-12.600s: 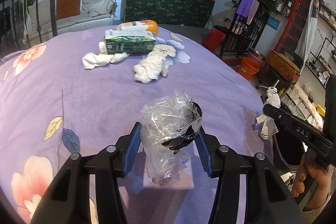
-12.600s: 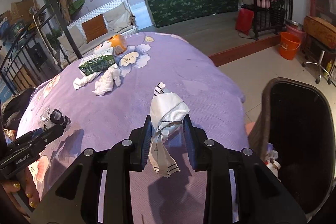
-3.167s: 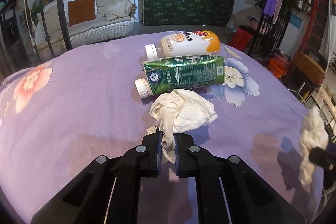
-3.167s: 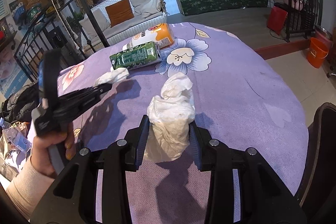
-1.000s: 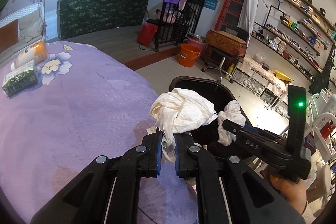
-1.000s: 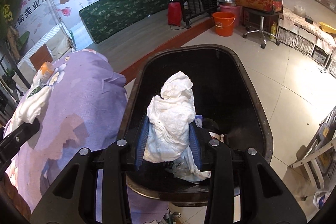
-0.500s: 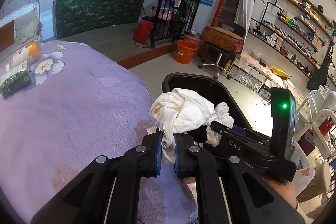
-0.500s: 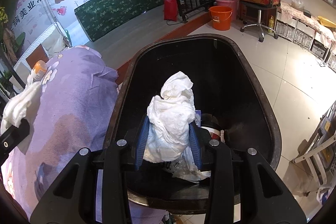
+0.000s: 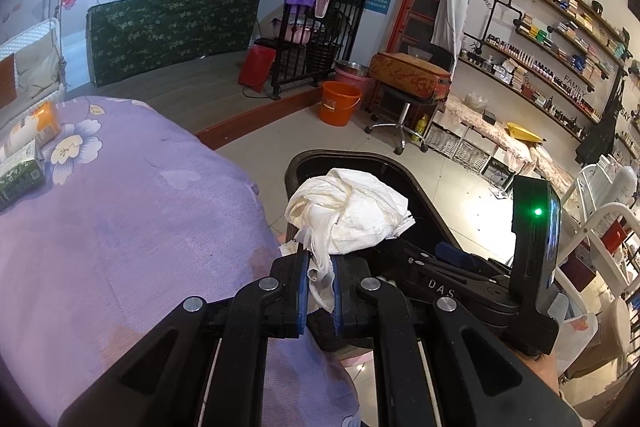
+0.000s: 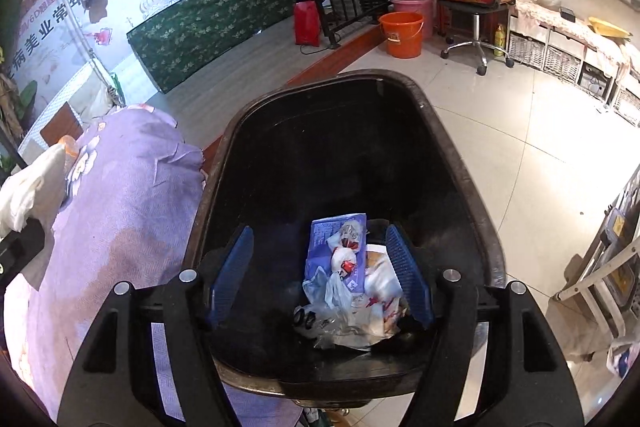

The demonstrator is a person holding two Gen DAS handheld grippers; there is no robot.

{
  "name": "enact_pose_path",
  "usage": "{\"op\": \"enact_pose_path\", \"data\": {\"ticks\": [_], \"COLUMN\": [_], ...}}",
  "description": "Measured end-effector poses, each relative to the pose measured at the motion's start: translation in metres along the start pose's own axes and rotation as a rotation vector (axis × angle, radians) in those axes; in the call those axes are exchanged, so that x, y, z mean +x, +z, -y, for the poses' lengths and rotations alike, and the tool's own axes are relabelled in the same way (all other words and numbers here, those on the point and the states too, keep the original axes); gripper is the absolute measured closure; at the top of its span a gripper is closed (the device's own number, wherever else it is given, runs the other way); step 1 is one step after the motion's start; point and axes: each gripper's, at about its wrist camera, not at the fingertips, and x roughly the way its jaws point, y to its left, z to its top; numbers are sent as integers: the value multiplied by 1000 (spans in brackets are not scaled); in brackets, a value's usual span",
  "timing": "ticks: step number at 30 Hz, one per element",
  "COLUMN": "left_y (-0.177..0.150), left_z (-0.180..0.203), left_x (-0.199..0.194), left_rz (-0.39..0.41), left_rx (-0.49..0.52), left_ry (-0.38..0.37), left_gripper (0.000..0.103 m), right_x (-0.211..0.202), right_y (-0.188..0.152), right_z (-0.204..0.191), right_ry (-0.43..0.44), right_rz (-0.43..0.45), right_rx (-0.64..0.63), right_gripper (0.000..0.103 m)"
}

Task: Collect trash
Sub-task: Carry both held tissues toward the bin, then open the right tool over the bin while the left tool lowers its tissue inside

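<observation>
- White tissue wad [image 9: 352, 215] clamped in left gripper [image 9: 320, 281], beside the bin [image 10: 448, 139].
- Right gripper [image 10: 320, 279] spread, empty, above bin.
- Next: carry wad over bin, release.

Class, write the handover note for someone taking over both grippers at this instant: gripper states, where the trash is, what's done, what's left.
Left gripper: shut on a crumpled tissue, at the table edge beside the black bin.
Right gripper: open and empty over the bin.
Done: wrappers and paper lie in the bin.
Left: drop the tissue in, then fetch the green carton and orange-capped bottle on the purple table.
</observation>
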Motion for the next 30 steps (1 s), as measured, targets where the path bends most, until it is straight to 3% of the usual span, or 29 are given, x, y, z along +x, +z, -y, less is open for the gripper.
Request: {"op": "enact_pose_path", "data": {"ticks": [16, 20, 30], "left_y": [7, 6, 2], "left_z": [27, 29, 40], "left_x": [34, 47, 68], "left_rz": [-65, -104, -177], "left_rx": [46, 53, 70], "left_ry": [-64, -73, -95], "left_gripper": [94, 94, 94], "right_x": [-34, -39, -45], "right_y": [16, 18, 22], "right_z": [21, 28, 41], "right_ry": [-48, -67, -89], "right_rz": [93, 116, 138], "right_rx": [32, 49, 70], "right_gripper": [34, 26, 25]}}
